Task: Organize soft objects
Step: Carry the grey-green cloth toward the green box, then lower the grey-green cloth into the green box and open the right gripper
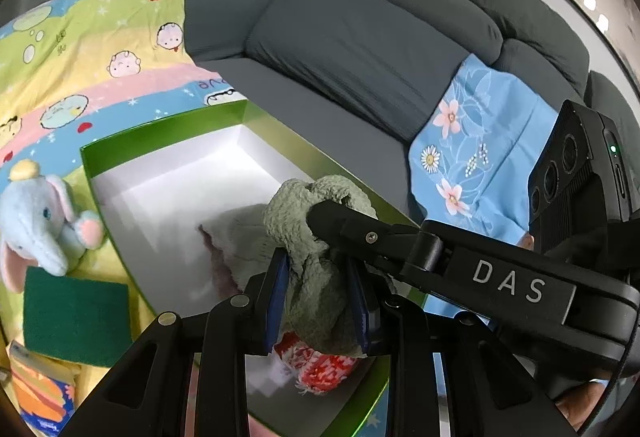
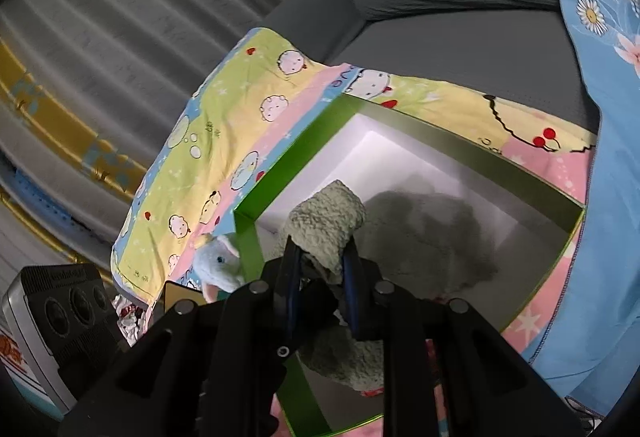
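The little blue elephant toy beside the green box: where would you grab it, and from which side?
Probably by the body or the head, coming down from above. The elephant toy sits upright on the cartoon blanket, leaning toward the green box, with open space overhead. Its trunk and ears look floppy and would likely slip. Both sets of jaws now hold the green towel.

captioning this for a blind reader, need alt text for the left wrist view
Both claws, left and right, grip a grey-green fuzzy cloth over an open green box with a white inside, which sits on a cartoon-print blanket. A blue elephant plush lies left of the box, a grey sofa behind.
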The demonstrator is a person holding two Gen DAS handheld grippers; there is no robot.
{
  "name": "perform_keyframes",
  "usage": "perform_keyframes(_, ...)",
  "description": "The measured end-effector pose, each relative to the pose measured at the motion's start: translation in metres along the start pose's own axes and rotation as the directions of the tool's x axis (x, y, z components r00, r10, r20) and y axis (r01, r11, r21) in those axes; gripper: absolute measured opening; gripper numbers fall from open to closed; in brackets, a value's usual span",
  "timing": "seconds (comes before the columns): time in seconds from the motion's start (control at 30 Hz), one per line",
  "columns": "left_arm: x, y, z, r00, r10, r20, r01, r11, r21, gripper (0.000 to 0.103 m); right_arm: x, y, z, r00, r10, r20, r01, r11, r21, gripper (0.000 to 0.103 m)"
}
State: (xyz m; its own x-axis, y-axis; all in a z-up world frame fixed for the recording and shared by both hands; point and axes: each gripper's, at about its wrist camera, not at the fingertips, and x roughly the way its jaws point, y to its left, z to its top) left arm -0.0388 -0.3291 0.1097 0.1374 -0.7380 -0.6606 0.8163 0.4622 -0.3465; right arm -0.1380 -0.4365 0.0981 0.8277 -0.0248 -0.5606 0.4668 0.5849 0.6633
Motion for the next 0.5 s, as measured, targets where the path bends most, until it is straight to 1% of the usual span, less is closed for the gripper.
perform_keyframes(0.13, 0.007, -0.006, 0.000, 1.000, 0.002, -0.017, -0.002, 1.000, 0.014, 0.029, -0.001, -0.005, 0.002, 0.999, -0.040, 0.015, 0.039, 0.999, 0.017, 0.020)
perform_keyframes(0.37, 0.013, -0.007, 0.000, 1.000, -0.004, -0.027, 0.004, 1.000, 0.002, 0.029, -0.002, -0.012, 0.005, 0.996, -0.084, 0.027, 0.083, 0.996, 0.036, 0.020)
perform_keyframes(0.5, 0.009, -0.006, 0.000, 1.000, -0.012, -0.012, 0.012, 1.000, -0.002, 0.029, -0.004, -0.018, 0.006, 0.992, -0.121, 0.033, 0.119, 0.992, 0.048, 0.020)
